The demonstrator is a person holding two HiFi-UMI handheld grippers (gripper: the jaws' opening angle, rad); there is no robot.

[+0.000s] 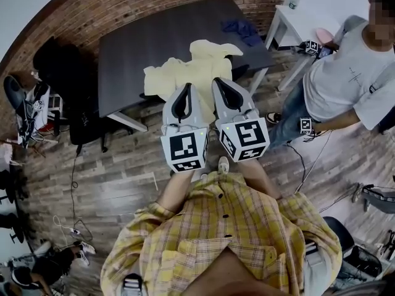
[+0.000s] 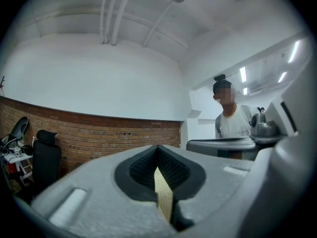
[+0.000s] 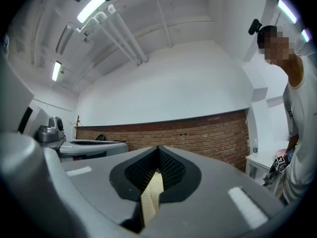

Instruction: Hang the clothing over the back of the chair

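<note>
A pale yellow garment [image 1: 185,73] hangs in front of the dark table [image 1: 148,39], held up by both grippers side by side. My left gripper [image 1: 184,90] is shut on a fold of it, seen as a yellow strip [image 2: 163,197] between the black pads in the left gripper view. My right gripper [image 1: 222,84] is shut on another fold [image 3: 151,198]. Both point level, away from me. A black office chair [image 1: 83,125] stands to the left of the table and shows again as the chair [image 2: 44,162] by the brick wall. What is behind the garment is hidden.
A blue cloth [image 1: 242,29] lies on the table's far right corner. A person in a white T-shirt [image 1: 345,73] stands at the right beside a white table [image 1: 308,11]. Cables [image 1: 74,227] and shoes lie on the wooden floor at the left.
</note>
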